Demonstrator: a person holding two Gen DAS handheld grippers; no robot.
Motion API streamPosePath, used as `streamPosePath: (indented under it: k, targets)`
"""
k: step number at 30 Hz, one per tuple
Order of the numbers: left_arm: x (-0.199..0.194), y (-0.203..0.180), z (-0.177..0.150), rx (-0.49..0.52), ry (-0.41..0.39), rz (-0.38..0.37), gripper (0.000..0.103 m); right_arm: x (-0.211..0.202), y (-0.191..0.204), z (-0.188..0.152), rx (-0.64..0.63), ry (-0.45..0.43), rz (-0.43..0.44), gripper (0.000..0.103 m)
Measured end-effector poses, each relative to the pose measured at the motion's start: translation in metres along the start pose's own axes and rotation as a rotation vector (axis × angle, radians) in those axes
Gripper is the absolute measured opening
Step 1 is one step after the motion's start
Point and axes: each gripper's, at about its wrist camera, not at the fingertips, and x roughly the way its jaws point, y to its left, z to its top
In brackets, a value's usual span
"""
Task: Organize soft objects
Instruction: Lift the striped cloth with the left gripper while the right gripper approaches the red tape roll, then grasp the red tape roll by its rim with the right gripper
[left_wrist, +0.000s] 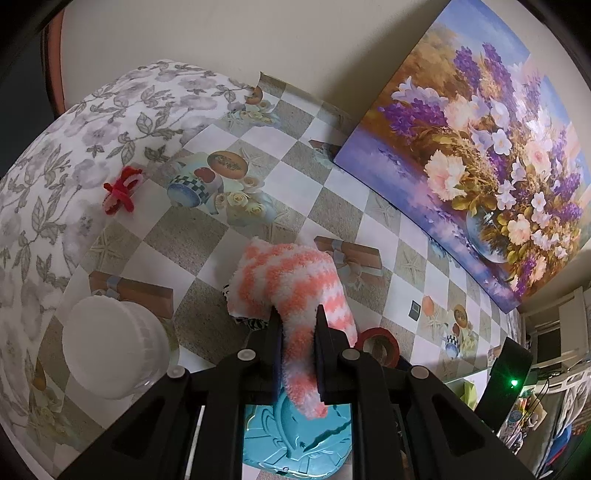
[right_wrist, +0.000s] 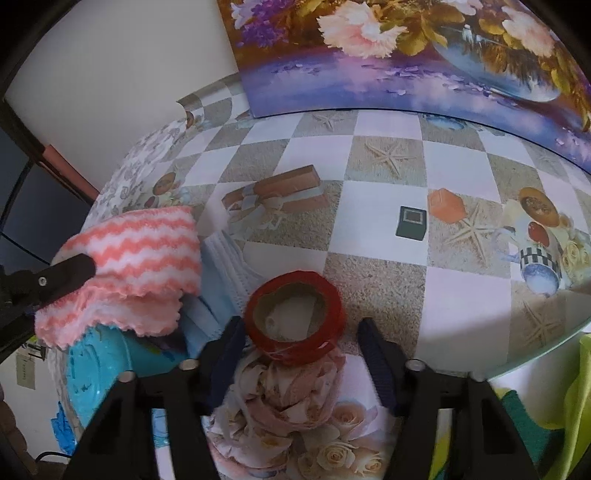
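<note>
On a table covered in a checkered oilcloth (left_wrist: 295, 206) printed with starfish, teacups and gift boxes, a fuzzy sock (left_wrist: 291, 291) with coral and white zigzag stripes is held by the left gripper (left_wrist: 297, 325). The gripper's 2 fingers are pinched on the sock partway along its length. In the left wrist view the sock's long axis runs from about 11 o'clock, where its wider end lies bunched above the fingers, down to about 5 o'clock, where its narrow rounded end hangs past the fingers over a turquoise plastic tray (left_wrist: 295, 439). Seen from the right wrist camera, the same sock (right_wrist: 136, 266) sits at 9 o'clock, folded over on itself above the tray (right_wrist: 99, 369).

The right gripper (right_wrist: 301, 332) has its fingers spread wide, holding nothing. Between them sits a roll of red tape (right_wrist: 295, 317), resting on a pink scrunched cloth (right_wrist: 295, 391) (neither finger appears to touch the roll). A light blue face mask (right_wrist: 225, 280) lies just beside the tape, at its 9 o'clock.

A floral painting (left_wrist: 480, 155) leans against the wall at the back of the table.
</note>
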Motion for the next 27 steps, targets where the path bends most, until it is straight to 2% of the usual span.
streamPosePath:
  k: [13, 23, 25, 27]
  targets:
    - [-0.005, -0.002, 0.000, 0.006, -0.013, 0.004, 0.015, -0.009, -0.005, 0.000, 0.016, -0.012, 0.023, 0.055]
    - [-0.029, -0.013, 0.004, 0.024, -0.076, -0.013, 0.015, -0.028, -0.010, 0.003, 0.022, -0.030, 0.017, 0.052]
    - [-0.034, -0.015, 0.004, 0.028, -0.088, -0.015, 0.015, -0.030, -0.011, 0.003, 0.023, -0.031, 0.029, 0.025]
    - [-0.037, -0.017, 0.004, 0.033, -0.098, -0.015, 0.015, -0.032, -0.012, 0.002, 0.028, -0.033, 0.037, 0.025]
